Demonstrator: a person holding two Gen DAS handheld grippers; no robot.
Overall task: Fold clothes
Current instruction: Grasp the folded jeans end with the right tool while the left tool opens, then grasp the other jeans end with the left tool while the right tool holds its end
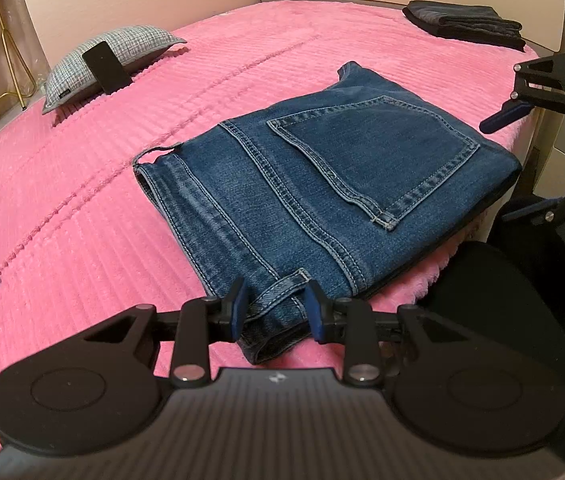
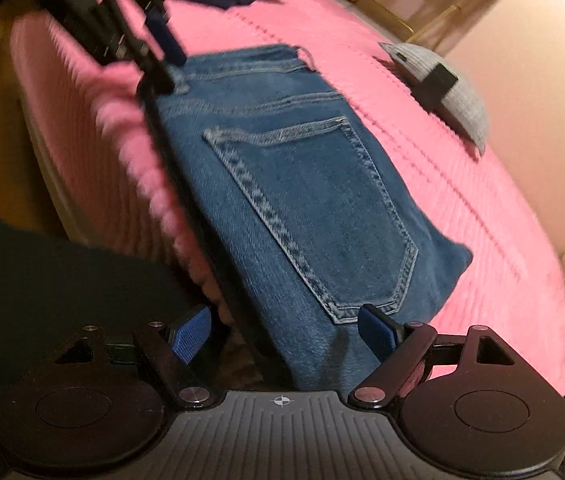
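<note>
Where right wrist blurs, folded jeans (image 1: 314, 184), dark stack (image 1: 466, 24) behind.

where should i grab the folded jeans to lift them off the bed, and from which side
Take the folded jeans at their two short ends, probably one pair of tongs per end. The left tongs already sit open around the waistband end with the belt loop; the right tongs are open at the opposite end below the back pocket. Come in low and level with the pink blanket, so each pair closes over the whole stack.
</note>
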